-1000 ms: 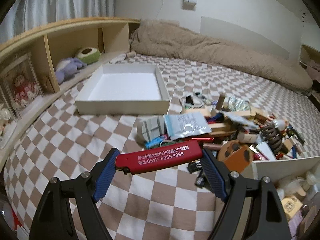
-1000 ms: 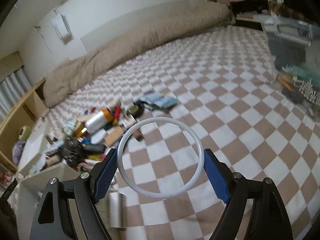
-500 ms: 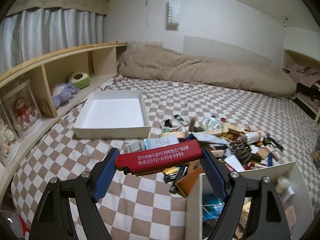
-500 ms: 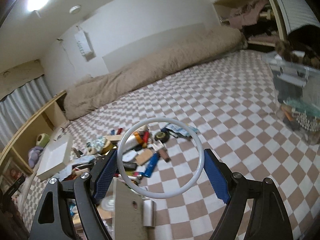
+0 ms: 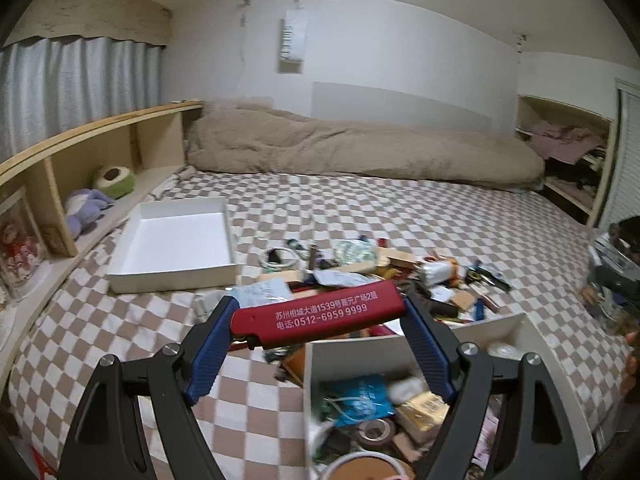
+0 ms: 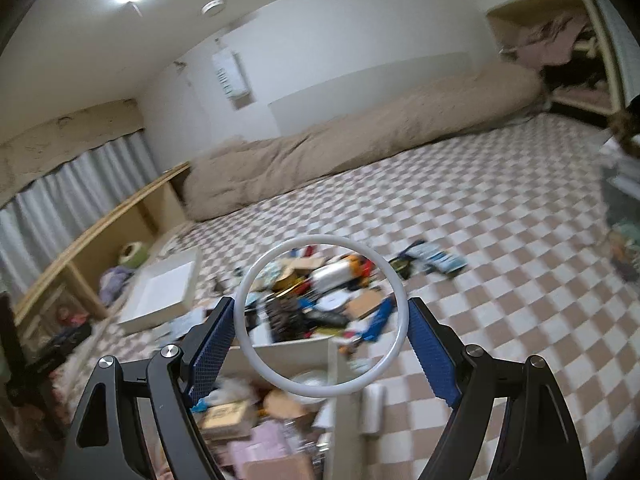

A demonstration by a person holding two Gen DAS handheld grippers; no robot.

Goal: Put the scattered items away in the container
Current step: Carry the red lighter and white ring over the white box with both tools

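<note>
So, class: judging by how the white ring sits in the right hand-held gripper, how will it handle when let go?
The white ring is thin, so probably light. It stays round between the right hand-held gripper pads, suggesting stiffness. Being circular, it may roll if dropped on edge.

Checkered bed (image 5: 400, 216): clutter pile (image 5: 384, 272), boxes.

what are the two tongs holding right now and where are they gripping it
The left tongs clamp a red plastic lighter with white print by its two ends. The right tongs hold a thin white plastic ring across its outer rim, at opposite sides.
</note>
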